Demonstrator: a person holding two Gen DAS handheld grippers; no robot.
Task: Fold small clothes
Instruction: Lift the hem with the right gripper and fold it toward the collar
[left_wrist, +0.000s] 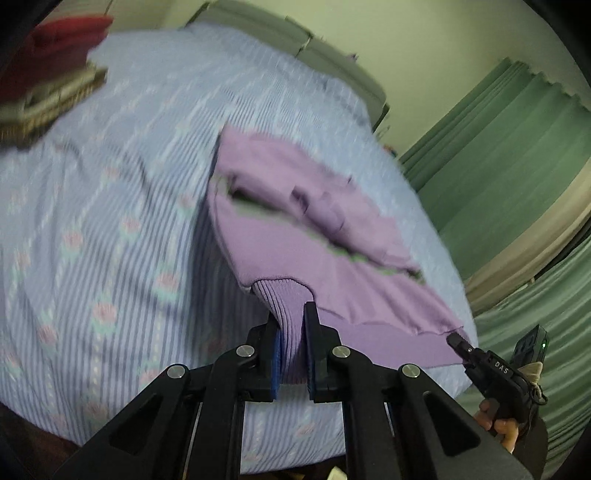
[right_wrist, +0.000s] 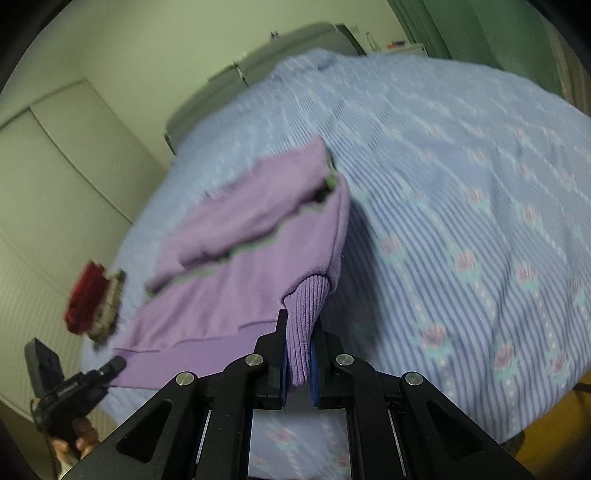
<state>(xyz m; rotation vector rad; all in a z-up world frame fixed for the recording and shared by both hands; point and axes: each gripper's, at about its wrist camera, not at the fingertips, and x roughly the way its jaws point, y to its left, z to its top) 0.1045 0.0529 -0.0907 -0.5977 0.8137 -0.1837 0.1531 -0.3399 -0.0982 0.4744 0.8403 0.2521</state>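
A lilac sweater (left_wrist: 295, 206) with thin green trim lies on the striped blue bedspread (left_wrist: 110, 206), its near edge lifted off the bed. My left gripper (left_wrist: 291, 317) is shut on a ribbed lilac band (left_wrist: 284, 306) at the sweater's near left corner. My right gripper (right_wrist: 301, 325) is shut on the ribbed band (right_wrist: 306, 302) at the near right corner of the sweater (right_wrist: 236, 236). Each gripper shows in the other's view, held by a hand: the right gripper (left_wrist: 458, 341) at the lower right, the left gripper (right_wrist: 114, 367) at the lower left. The hem hangs stretched between them.
A stack of folded clothes (left_wrist: 48, 81), red on top, sits at the bed's far left corner, also seen as folded clothes (right_wrist: 96, 306). A grey headboard (left_wrist: 314, 55) stands behind the bed, green curtains (left_wrist: 517, 155) to the right, a pale wardrobe (right_wrist: 55, 177) to the left.
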